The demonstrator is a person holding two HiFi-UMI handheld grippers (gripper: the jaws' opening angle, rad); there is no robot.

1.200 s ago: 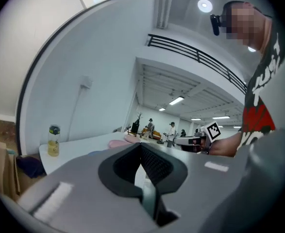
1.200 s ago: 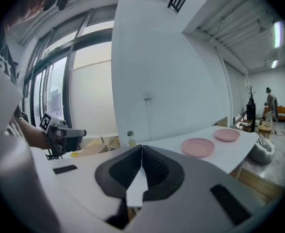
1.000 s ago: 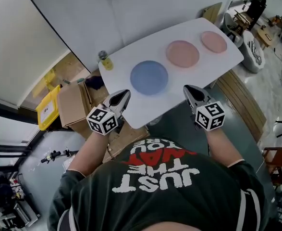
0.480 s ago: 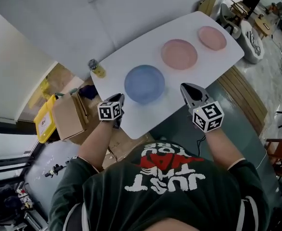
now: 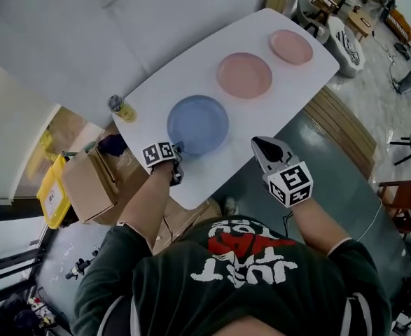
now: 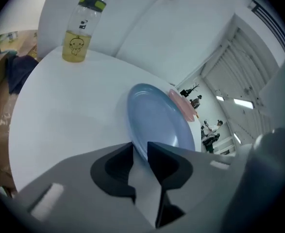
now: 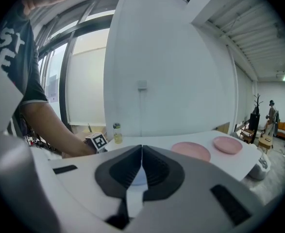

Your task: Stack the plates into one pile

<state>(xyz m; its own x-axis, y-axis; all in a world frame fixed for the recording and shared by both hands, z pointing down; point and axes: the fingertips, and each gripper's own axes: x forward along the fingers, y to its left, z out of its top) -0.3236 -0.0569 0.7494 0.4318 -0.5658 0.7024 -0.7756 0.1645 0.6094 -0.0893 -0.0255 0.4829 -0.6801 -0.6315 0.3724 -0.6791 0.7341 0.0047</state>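
Three plates lie in a row on the white table (image 5: 191, 61): a blue plate (image 5: 197, 124) nearest me, a large pink plate (image 5: 244, 75) beyond it, and a small pink plate (image 5: 291, 47) at the far end. My left gripper (image 5: 178, 150) is at the blue plate's near left rim. In the left gripper view the blue plate (image 6: 157, 118) has its rim in the narrow gap of the left gripper (image 6: 140, 149), whose jaws have just been opening. My right gripper (image 5: 259, 144) hovers off the table's near edge, shut and empty; the right gripper (image 7: 141, 152) faces the plates.
A bottle of yellow liquid (image 5: 121, 108) stands at the table's left corner, also seen as the bottle (image 6: 81, 25) in the left gripper view. Cardboard boxes (image 5: 86, 184) and a yellow bin (image 5: 50, 193) sit on the floor left of the table. Chairs (image 5: 331, 19) stand past its far end.
My left gripper has dropped, rolled over and moved forward to the blue plate's rim, and its jaws have parted. The right gripper has sunk a little.
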